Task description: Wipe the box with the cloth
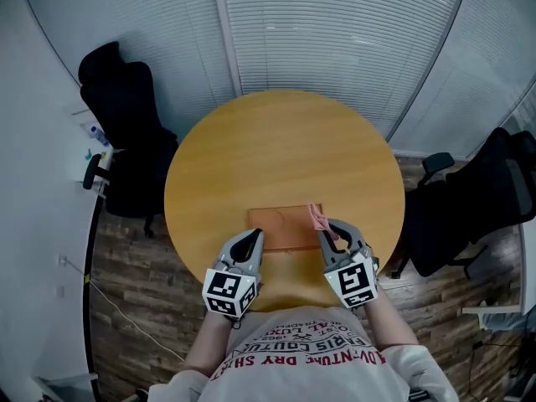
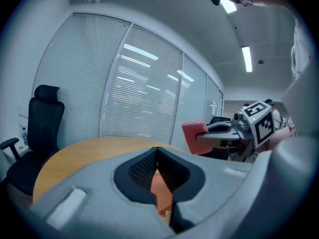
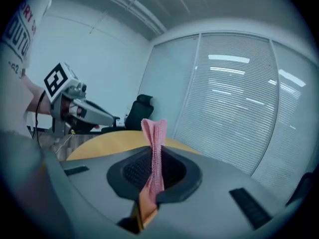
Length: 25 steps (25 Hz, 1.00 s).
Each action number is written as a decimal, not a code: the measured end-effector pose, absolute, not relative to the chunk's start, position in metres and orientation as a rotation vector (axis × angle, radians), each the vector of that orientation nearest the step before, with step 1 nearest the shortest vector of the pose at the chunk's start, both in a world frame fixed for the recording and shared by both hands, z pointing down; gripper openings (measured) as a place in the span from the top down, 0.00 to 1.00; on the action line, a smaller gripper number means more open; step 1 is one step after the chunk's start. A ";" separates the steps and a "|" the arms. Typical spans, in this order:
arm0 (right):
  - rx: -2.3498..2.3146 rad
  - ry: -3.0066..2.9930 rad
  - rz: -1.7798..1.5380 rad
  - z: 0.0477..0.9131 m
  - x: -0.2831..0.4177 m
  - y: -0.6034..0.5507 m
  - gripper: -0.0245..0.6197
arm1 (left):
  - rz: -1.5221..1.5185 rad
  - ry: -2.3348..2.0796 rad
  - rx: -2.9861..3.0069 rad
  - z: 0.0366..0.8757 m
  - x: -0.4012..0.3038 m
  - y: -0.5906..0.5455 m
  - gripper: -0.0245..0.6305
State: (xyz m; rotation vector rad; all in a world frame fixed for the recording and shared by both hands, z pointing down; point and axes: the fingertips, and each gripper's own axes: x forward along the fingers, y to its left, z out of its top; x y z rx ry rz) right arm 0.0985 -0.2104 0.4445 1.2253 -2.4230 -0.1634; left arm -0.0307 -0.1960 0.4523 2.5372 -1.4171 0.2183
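Head view, surface: a round wooden surface (image 1: 276, 149) lies in front of you, on a plank floor (image 1: 126, 308).
Head view, box: the flat brown box (image 1: 280, 229) lies on the near part of the surface, between your two tools.
Head view, left tongs: your left tongs (image 1: 254, 234) point at the box's near left corner.
Head view, right tongs: your right tongs (image 1: 325, 227) are at the box's right edge and grip a pink cloth (image 1: 316, 217). The cloth stands up over that edge; whether it touches the box cannot be told.
Head view, surroundings: one black chair (image 1: 126, 124) stands to the left and a second black chair (image 1: 477, 199) to the right. White blinds (image 1: 335, 23) hang behind the surface.
Head view, writing: your shirt (image 1: 306, 354) carries print seen upside down, of which "DRY" can be read. Each tool bears a black-and-white marker cube (image 1: 228, 291).
Left gripper view, tongs: your left tongs are closed pad to pad with nothing between them. A strip of the brown box shows through the gap below the pads.
Left gripper view, beyond: your right tongs come in from the right with the pink cloth at their tip.
Right gripper view, tongs: your right tongs are clamped on the cloth. It rises in a folded strip above the pads, and the box's brown shows beneath.
Right gripper view, writing: the shirt's letters "OUTU" show at the top left.
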 end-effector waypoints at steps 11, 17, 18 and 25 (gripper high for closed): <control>1.415 -2.646 -0.025 0.412 0.114 -0.205 0.92 | 0.149 -1.429 2.575 0.425 -0.022 -0.193 0.95; 1.312 -2.719 0.014 0.422 0.101 -0.194 0.92 | 0.128 -1.445 2.556 0.423 -0.029 -0.191 0.95; 1.304 -2.723 0.012 0.422 0.099 -0.194 0.92 | 0.127 -1.446 2.554 0.424 -0.030 -0.192 0.95; 1.301 -2.718 0.003 0.422 0.102 -0.193 0.92 | 0.128 -1.444 2.560 0.423 -0.025 -0.188 0.95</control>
